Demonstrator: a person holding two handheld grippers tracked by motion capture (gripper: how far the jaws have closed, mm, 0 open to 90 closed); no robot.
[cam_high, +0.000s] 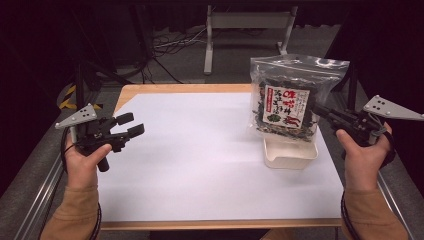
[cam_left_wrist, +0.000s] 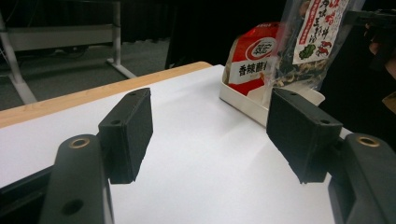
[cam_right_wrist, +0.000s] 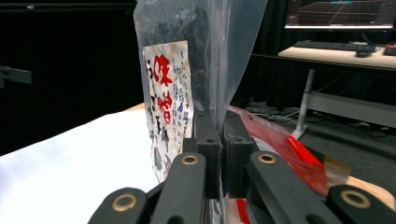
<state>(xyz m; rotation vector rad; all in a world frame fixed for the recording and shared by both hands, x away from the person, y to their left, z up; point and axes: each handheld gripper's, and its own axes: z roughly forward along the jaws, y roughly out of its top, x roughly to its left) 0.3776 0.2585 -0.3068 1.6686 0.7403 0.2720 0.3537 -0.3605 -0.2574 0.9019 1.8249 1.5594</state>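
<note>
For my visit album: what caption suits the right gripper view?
Right gripper, jaws shut on the edge of a clear snack bag, red packet behind.

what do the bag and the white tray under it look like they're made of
Bag: thin clear plastic film, glossy; dark contents show through it, glare sits on its top, and it creases where the right hand-held gripper pinches it. Tray: probably moulded plastic, off-white and matte; smooth rounded rim, no shine.
</note>
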